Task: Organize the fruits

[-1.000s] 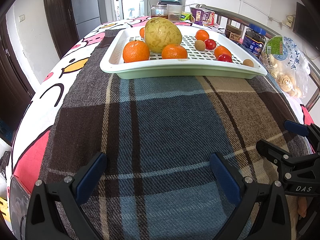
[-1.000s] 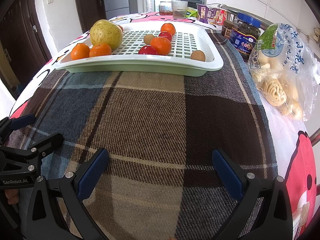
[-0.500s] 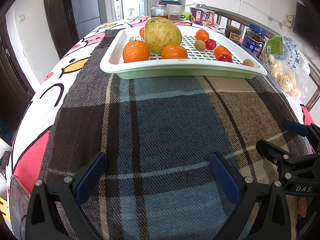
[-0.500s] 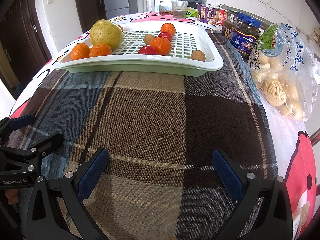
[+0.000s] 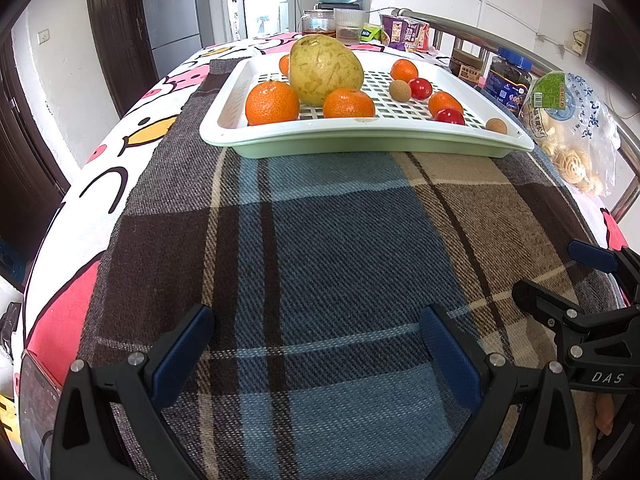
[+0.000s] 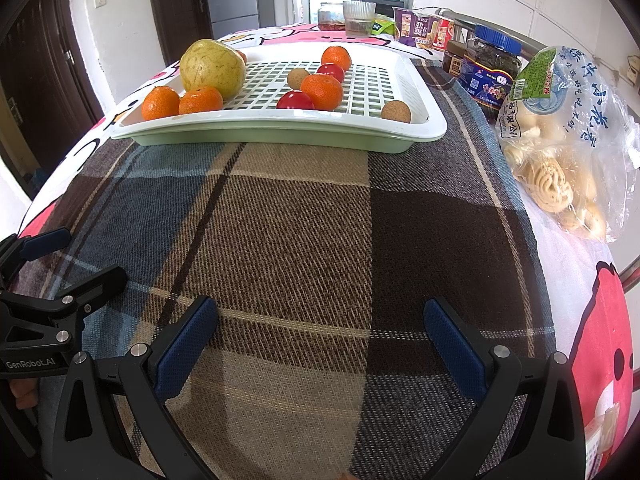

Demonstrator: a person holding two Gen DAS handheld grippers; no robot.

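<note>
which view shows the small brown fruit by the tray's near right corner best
The right wrist view: the brown fruit sits whole and unobstructed behind the tray rim. In the left wrist view it is smaller, at the far right, with its lower part hidden behind the rim.

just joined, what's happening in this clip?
A person holds a two-finger tool in each hand over a plaid cloth. The left tool and right tool are both open and empty, well short of the white tray. The tray carries a large yellow-green fruit, several oranges, two red tomatoes and two small brown fruits. Nothing is being gripped, so sorting has not visibly begun.
</note>
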